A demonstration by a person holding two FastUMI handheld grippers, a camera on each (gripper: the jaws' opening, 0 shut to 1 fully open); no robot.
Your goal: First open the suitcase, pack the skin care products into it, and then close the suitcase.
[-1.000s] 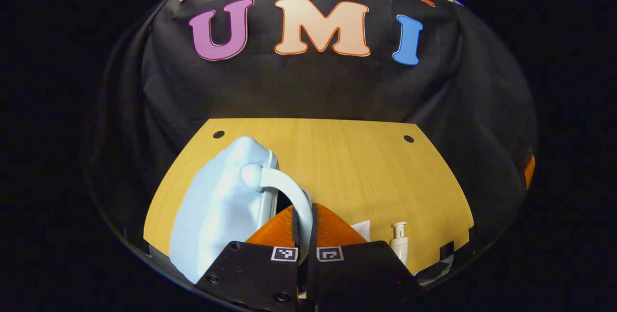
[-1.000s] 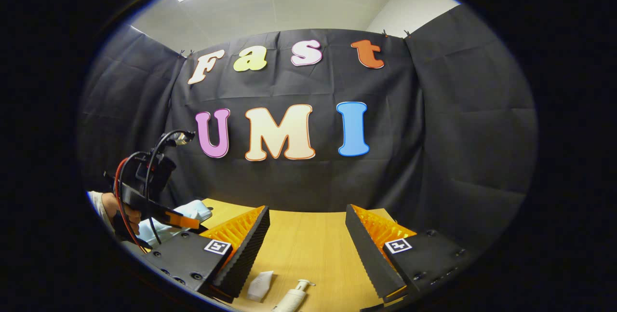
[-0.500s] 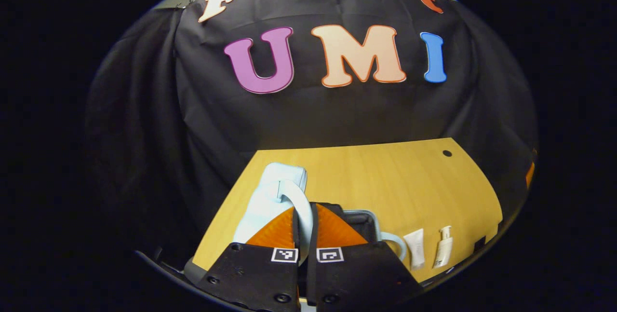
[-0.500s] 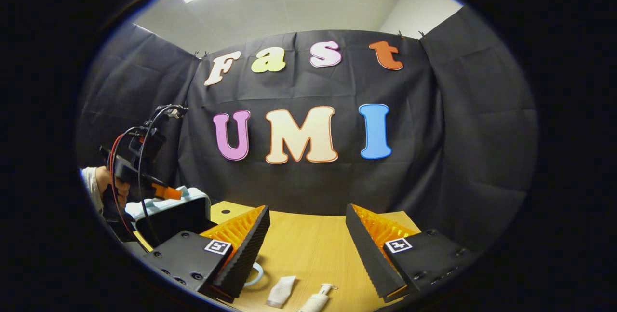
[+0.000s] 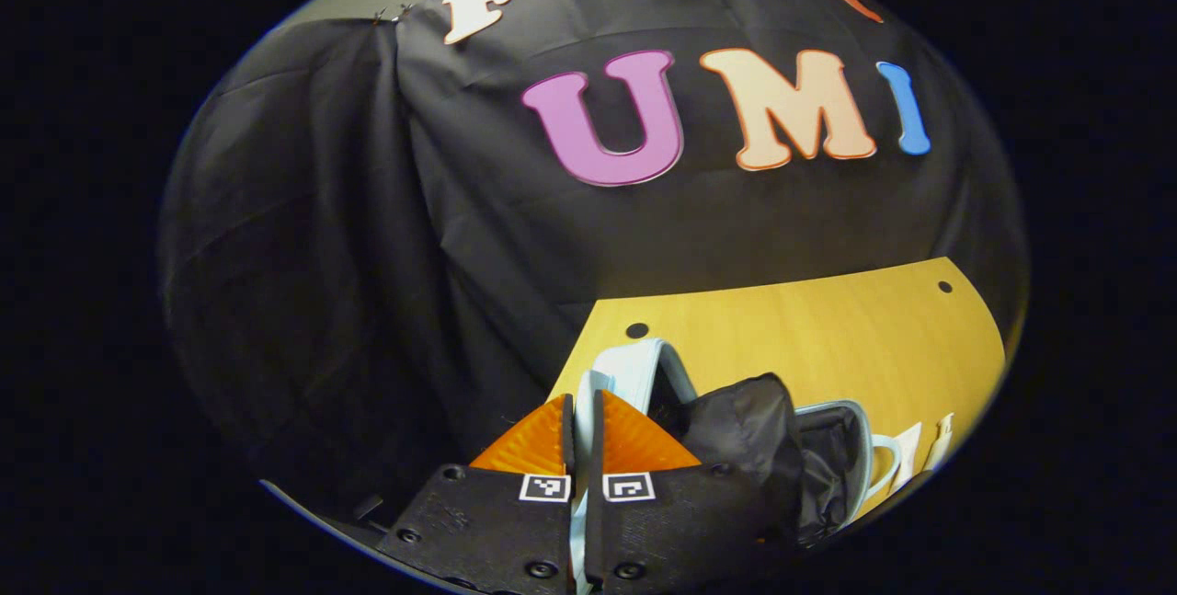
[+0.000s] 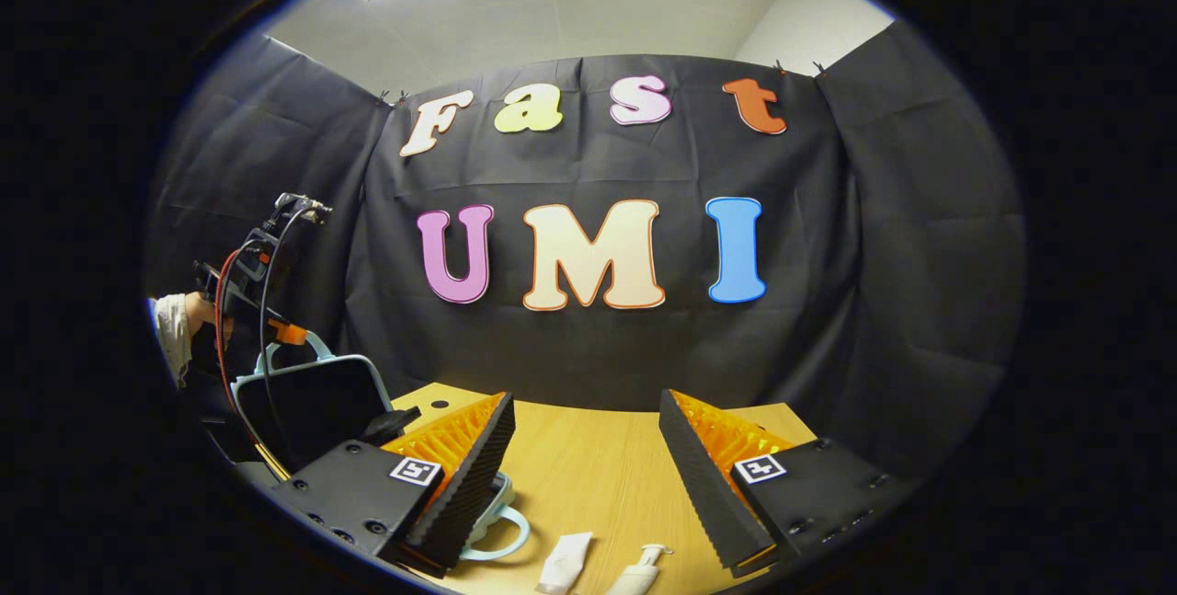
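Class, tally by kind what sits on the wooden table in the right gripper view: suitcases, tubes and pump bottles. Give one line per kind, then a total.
Suitcase: 1, standing open
Tube: 1
Pump bottle: 1
Total: 3

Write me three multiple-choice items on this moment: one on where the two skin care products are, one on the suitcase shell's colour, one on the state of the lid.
1. Where are the tube and the pump bottle?
A. On the table
B. Inside the suitcase
C. In the right gripper

2. What colour is the suitcase shell?
A. Red
B. Pale blue
C. Green

3. How is the lid?
A. Shut
B. Raised
C. Detached

Answers: 1 A, both lie on the wooden table below the open right gripper. 2 B, the rim and handle are pale blue. 3 B, the left gripper pinches the lid's handle and the dark lining shows.
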